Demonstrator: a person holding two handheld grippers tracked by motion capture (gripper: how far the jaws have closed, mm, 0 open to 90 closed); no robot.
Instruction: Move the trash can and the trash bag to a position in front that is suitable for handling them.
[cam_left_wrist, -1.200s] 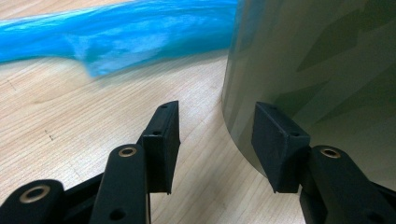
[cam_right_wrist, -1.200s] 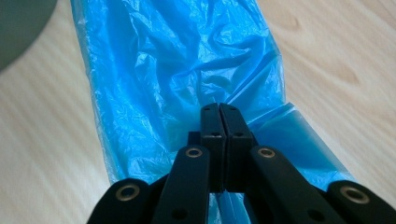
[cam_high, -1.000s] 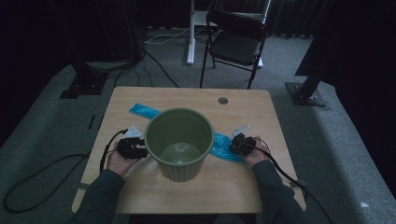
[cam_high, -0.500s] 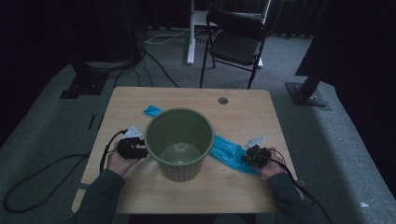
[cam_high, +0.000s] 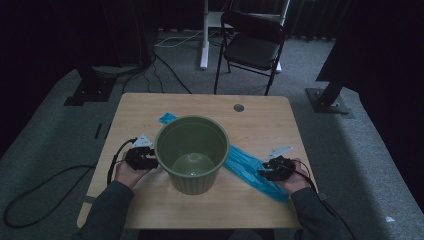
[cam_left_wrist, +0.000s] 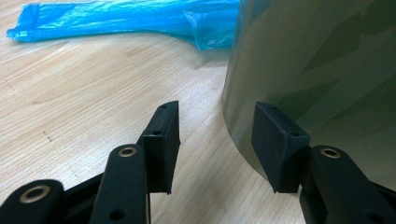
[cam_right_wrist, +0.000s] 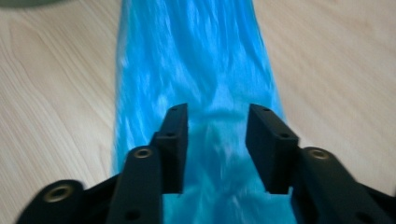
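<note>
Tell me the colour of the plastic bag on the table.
Bright blue; the plastic bag shows best in the right gripper view.

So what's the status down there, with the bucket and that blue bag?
Right gripper fingers just opened over blue plastic bag. Left gripper open beside green plastic bucket. Bucket sits on bag.

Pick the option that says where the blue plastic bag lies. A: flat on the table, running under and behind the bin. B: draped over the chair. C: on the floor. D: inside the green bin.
A: the blue plastic bag lies flat on the table, its ends showing on both sides of the green bin.
</note>
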